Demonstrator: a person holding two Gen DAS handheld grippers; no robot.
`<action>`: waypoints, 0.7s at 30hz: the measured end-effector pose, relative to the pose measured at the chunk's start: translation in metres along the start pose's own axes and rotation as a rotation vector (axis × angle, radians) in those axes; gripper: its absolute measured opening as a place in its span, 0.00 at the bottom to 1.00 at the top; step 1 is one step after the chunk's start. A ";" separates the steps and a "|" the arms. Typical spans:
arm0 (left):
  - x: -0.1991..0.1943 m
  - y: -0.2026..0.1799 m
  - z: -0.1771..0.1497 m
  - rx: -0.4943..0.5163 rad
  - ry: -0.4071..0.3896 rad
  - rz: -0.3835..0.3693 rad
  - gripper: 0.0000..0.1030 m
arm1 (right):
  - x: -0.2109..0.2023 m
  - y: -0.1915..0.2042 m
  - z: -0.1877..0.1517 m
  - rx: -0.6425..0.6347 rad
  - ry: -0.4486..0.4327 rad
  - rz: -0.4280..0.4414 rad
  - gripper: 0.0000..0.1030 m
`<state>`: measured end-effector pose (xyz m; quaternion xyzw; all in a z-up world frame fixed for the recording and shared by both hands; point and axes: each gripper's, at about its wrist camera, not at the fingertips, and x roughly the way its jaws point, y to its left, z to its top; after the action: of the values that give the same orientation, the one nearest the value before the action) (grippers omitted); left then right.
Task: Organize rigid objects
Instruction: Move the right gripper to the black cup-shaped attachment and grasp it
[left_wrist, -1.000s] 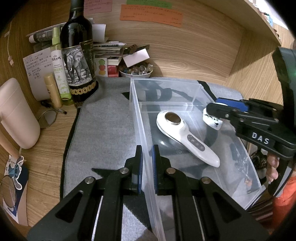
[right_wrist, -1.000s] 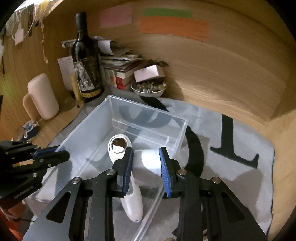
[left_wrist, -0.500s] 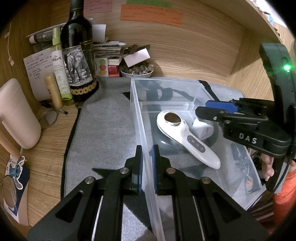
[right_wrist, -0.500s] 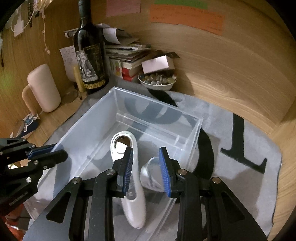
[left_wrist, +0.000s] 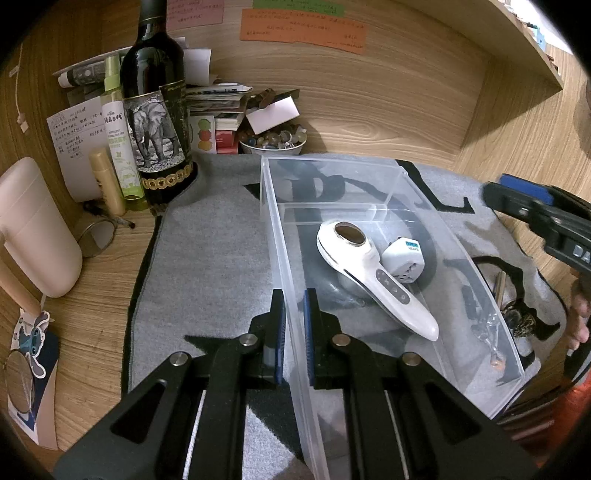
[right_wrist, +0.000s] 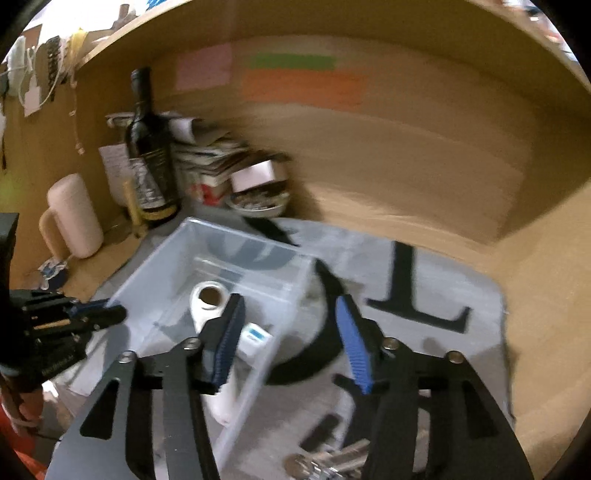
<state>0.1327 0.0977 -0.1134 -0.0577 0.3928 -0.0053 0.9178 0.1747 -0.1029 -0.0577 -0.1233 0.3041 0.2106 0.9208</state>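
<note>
A clear plastic bin (left_wrist: 332, 166) stands on a grey mat. My left gripper (left_wrist: 294, 332) is shut on the bin's near left wall, which runs between its blue pads. In the bin lie a white handheld device (left_wrist: 369, 269) and, touching its right side, a small white plug adapter (left_wrist: 402, 258). My right gripper (right_wrist: 290, 332) hovers over the bin's right wall with its jaws opening and nothing pressed between them. The adapter (right_wrist: 255, 339) and the device (right_wrist: 208, 299) lie below it. One of its fingers (left_wrist: 517, 199) shows at the right in the left wrist view.
A wine bottle (left_wrist: 155, 122), a green spray bottle (left_wrist: 118, 133), stacked books and a bowl of stones (left_wrist: 273, 142) crowd the back left corner. A pink container (left_wrist: 33, 229) stands at the left. Keys (right_wrist: 332, 461) lie on the mat (left_wrist: 207, 258) right of the bin.
The right gripper let go of the white adapter, which now rests in the bin against the device. It drew back to the right and up with its jaws wider. The left gripper kept still.
</note>
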 end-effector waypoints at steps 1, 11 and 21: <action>0.000 0.000 0.000 0.000 -0.001 0.000 0.08 | -0.003 -0.003 -0.002 0.006 -0.006 -0.019 0.58; 0.000 0.000 0.000 0.002 -0.002 -0.004 0.08 | -0.040 -0.046 -0.047 0.138 0.000 -0.211 0.79; 0.000 -0.001 0.000 0.000 -0.002 -0.004 0.08 | -0.043 -0.072 -0.110 0.321 0.137 -0.238 0.79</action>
<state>0.1331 0.0971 -0.1137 -0.0583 0.3918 -0.0069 0.9182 0.1209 -0.2192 -0.1103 -0.0241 0.3791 0.0401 0.9242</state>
